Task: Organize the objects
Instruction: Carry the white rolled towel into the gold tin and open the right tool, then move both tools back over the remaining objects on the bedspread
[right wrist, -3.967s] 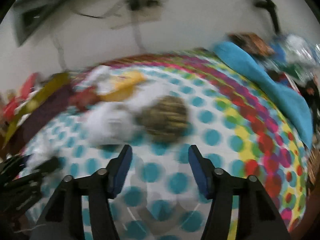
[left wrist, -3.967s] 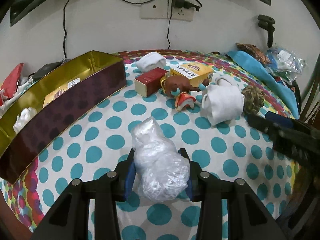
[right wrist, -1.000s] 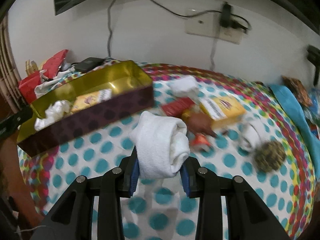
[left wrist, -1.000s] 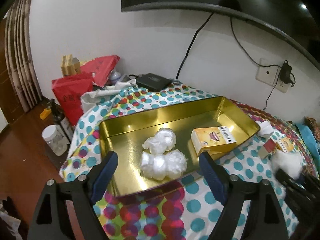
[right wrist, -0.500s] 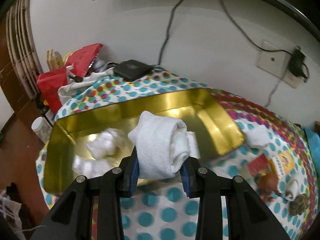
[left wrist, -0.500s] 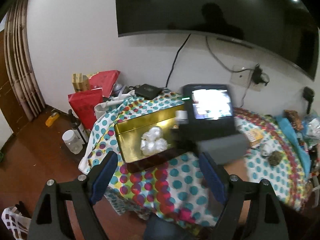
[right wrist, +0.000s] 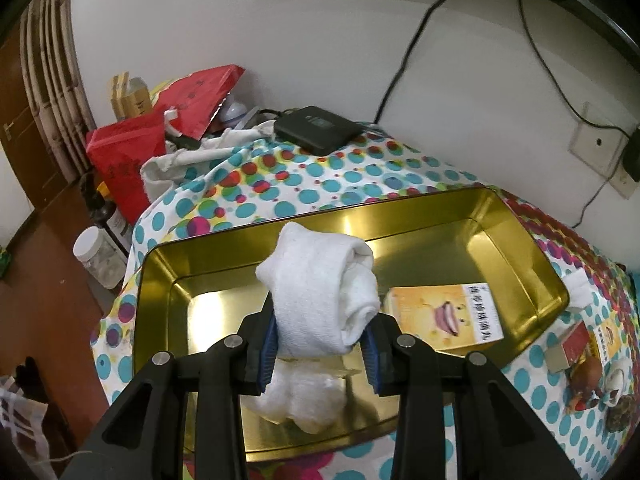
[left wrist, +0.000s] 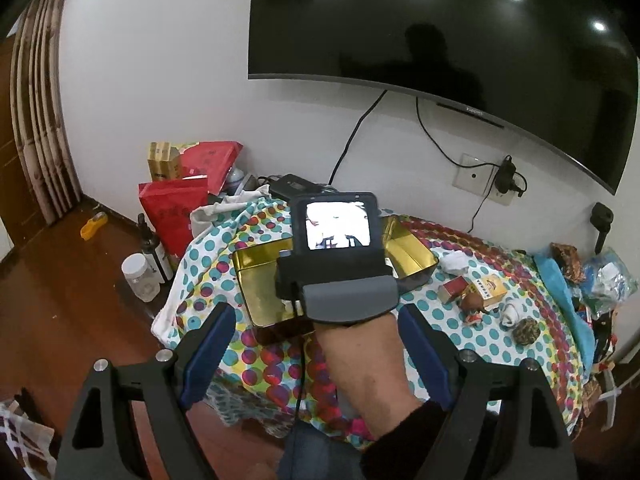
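Note:
My right gripper (right wrist: 320, 348) is shut on a rolled white towel (right wrist: 324, 292) and holds it above the gold tin tray (right wrist: 160, 280). In the tray lie a yellow box (right wrist: 444, 320) and white plastic bundles (right wrist: 300, 396), the bundles partly hidden under the fingers. My left gripper (left wrist: 312, 314) hangs open and empty, high and back from the table. In the left wrist view the right hand-held device, with its lit screen (left wrist: 336, 232), and the person's forearm (left wrist: 360, 364) cover most of the tray (left wrist: 256, 284).
On the dotted cloth right of the tray lie a white cloth (left wrist: 454, 262), a red box (left wrist: 454, 288), a yellow box (left wrist: 490, 290), a brown toy (left wrist: 474, 304) and a mottled ball (left wrist: 526, 330). Red bags (left wrist: 172, 212), a bottle and a jar (left wrist: 138, 276) stand left. A black box (right wrist: 316, 128) sits behind.
My right gripper carried the towel from the table's middle to over the tray. My left gripper, open and empty, rose and drew back, so the right hand now fills its view.

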Demonstrator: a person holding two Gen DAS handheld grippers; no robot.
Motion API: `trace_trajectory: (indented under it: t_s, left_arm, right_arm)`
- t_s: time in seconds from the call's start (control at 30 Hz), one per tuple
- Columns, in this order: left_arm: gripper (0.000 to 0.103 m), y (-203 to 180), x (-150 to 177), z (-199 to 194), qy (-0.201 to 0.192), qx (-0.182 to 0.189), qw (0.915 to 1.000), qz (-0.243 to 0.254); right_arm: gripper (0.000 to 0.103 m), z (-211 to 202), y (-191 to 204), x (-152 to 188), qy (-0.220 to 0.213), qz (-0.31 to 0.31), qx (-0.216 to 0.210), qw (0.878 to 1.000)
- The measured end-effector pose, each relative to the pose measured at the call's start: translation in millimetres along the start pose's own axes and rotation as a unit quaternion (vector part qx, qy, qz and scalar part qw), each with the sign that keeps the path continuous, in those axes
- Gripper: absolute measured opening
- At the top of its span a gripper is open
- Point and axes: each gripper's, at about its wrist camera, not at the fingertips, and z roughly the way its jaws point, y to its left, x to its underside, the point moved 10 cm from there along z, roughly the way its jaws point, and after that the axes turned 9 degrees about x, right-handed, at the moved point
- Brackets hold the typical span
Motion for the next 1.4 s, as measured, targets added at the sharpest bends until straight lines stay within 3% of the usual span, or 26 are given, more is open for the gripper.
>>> trace_trajectory:
  t_s: [0.17, 0.33, 0.43, 0.47, 0.6, 0.83, 1.07, 1.4]
  left_arm:
    - [0.086, -2.3, 2.3, 6.4, 0.009, 0.001, 0.9999, 0.012]
    - [0.086, -2.0, 2.2, 8.9, 0.010, -0.002, 0.9999, 0.012]
    - [0.086, -0.6, 2.9, 10.8, 0.011, -0.005, 0.9999, 0.010]
    - [0.086, -0.4, 3.4, 11.5, 0.011, -0.006, 0.9999, 0.010]
    - [0.086, -2.6, 6.1, 14.4, 0.015, -0.007, 0.9997, 0.017]
    - [0.086, -12.8, 9.3, 15.6, 0.015, -0.005, 0.9992, 0.037]
    - [0.086, -30.5, 14.2, 14.8, 0.014, 0.004, 0.9978, 0.064]
    - [0.086, -52.7, 25.6, 21.4, 0.019, 0.005, 0.9963, 0.083]
  right_arm:
    - [0.034, 5.9, 12.3, 0.4, 0.005, -0.010, -0.001, 1.000]
    - [0.046, 11.3, 12.7, 0.9, 0.015, 0.011, -0.013, 1.000]
    - [0.075, 8.7, 9.1, -2.6, 0.006, 0.024, -0.015, 1.000]
    - [0.090, 6.7, 6.7, -4.9, 0.000, 0.028, -0.010, 1.000]
    - [0.099, -4.3, 3.3, -13.2, -0.028, 0.023, 0.001, 0.999]
    - [0.100, -18.5, -0.1, -16.1, -0.048, 0.015, 0.007, 0.999]
    - [0.102, -23.9, -40.6, -9.9, -0.054, 0.055, 0.031, 0.997]
    - [0.102, -4.3, -182.5, 42.6, -0.017, 0.139, 0.124, 0.982]
